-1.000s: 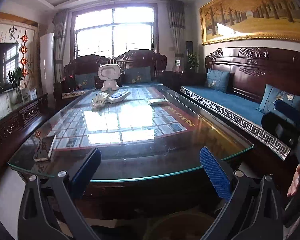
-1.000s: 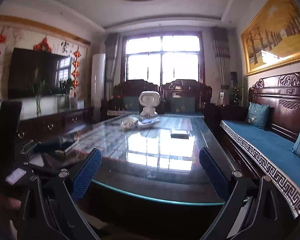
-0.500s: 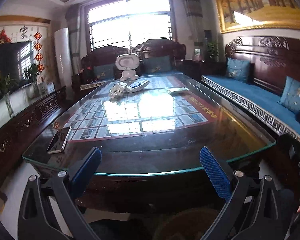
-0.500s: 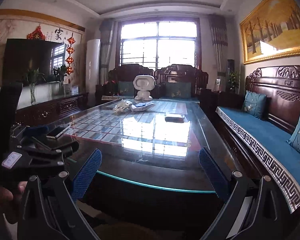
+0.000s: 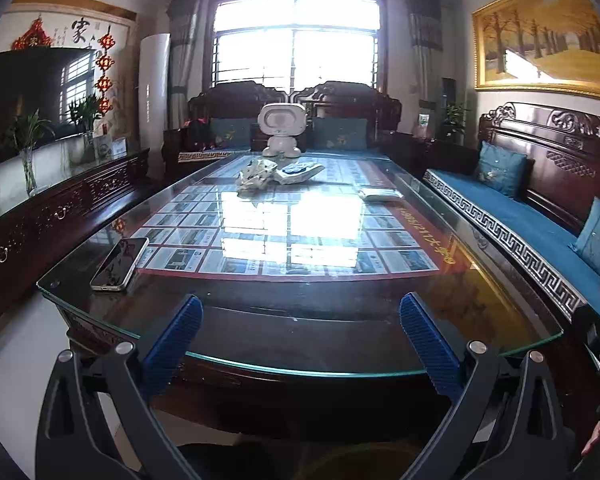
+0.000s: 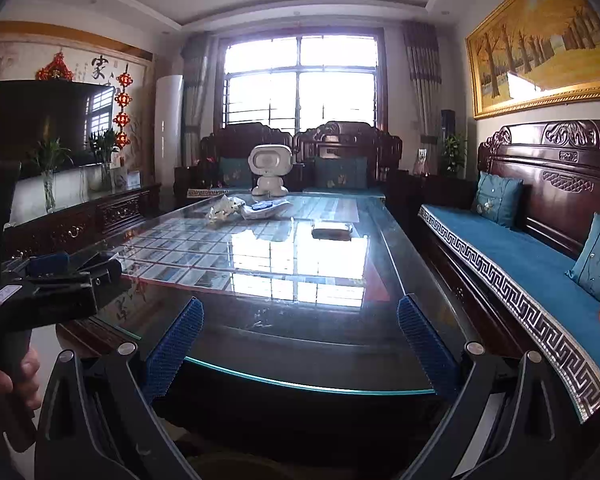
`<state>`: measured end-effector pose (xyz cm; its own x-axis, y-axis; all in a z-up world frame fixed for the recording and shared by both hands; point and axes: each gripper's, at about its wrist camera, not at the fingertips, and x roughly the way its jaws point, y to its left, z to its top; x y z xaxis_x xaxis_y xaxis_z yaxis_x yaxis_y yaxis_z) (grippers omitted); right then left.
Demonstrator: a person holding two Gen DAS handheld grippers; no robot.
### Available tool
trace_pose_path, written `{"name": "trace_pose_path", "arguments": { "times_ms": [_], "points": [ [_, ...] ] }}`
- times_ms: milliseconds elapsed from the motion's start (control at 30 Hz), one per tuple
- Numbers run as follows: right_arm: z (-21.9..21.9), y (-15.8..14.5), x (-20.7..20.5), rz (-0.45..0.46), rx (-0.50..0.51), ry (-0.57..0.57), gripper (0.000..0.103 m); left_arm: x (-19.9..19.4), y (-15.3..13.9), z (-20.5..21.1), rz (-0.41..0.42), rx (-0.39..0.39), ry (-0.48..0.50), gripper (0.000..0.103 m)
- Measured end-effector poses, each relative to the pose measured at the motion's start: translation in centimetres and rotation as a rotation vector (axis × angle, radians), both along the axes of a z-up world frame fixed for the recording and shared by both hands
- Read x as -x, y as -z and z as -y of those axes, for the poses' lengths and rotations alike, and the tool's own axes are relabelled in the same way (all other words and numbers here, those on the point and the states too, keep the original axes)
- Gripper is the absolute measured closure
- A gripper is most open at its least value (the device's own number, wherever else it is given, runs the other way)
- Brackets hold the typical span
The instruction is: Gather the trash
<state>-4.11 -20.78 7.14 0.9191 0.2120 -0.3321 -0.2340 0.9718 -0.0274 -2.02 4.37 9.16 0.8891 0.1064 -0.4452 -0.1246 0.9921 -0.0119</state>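
1. The room's lower part is hard to read: under the near edge of the glass table (image 5: 300,370) everything is dark, and a round brownish shape at the bottom of both views is cut off by the frame, so what it is cannot be told.
2. The left gripper (image 5: 300,340) hangs just short of the table's near edge, its blue pads (image 5: 172,344) spread wide with nothing between them.
3. The right gripper (image 6: 300,342) sits the same way, jaws wide and empty. In its view the left gripper (image 6: 56,280) shows at the left edge, partly cut off, held by a hand (image 6: 8,376).
4. The trash is a crumpled white wrapper (image 5: 256,174) at the far end of the table, well apart from both grippers. It is too small and bunched to tell a long axis or which way it points.
5. Just beside it on the right lies a flat white packet with blue print (image 5: 300,170); its long axis runs across the table, tilted slightly. The print cannot be read.
6. Behind both stands a white robot toy (image 5: 281,130), facing the cameras.
7. A phone (image 5: 120,264) lies at the near left corner, its long axis running away from the camera.
8. A small flat box (image 5: 380,193) lies toward the right edge; glare washes out its detail.
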Motion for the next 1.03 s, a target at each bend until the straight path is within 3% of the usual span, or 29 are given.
{"name": "trace_pose_path", "arguments": {
  "times_ms": [267,500,733,867,1033],
  "points": [
    [-0.8,0.7,-1.9,-0.033,0.021,-0.008,0.008,-1.8,0.1,-0.2,-0.009,-0.039,-0.01,0.004],
    [-0.9,0.7,-3.2,-0.047,0.018,-0.016,0.008,-3.1,-0.1,-0.9,-0.018,-0.016,-0.04,0.004],
    [-0.7,0.4,-4.6,-0.046,0.006,-0.015,0.008,-4.4,-0.9,-1.1,0.023,-0.018,-0.06,0.004],
    [-0.5,0.1,-6.2,-0.039,0.004,-0.007,0.008,-6.3,-1.4,-1.5,0.032,-0.015,-0.06,0.004],
    [-0.1,-0.1,-9.9,-0.035,0.008,-0.013,0.008,-11.6,-1.4,-2.9,0.025,-0.002,-0.04,0.004]
  ]
}}
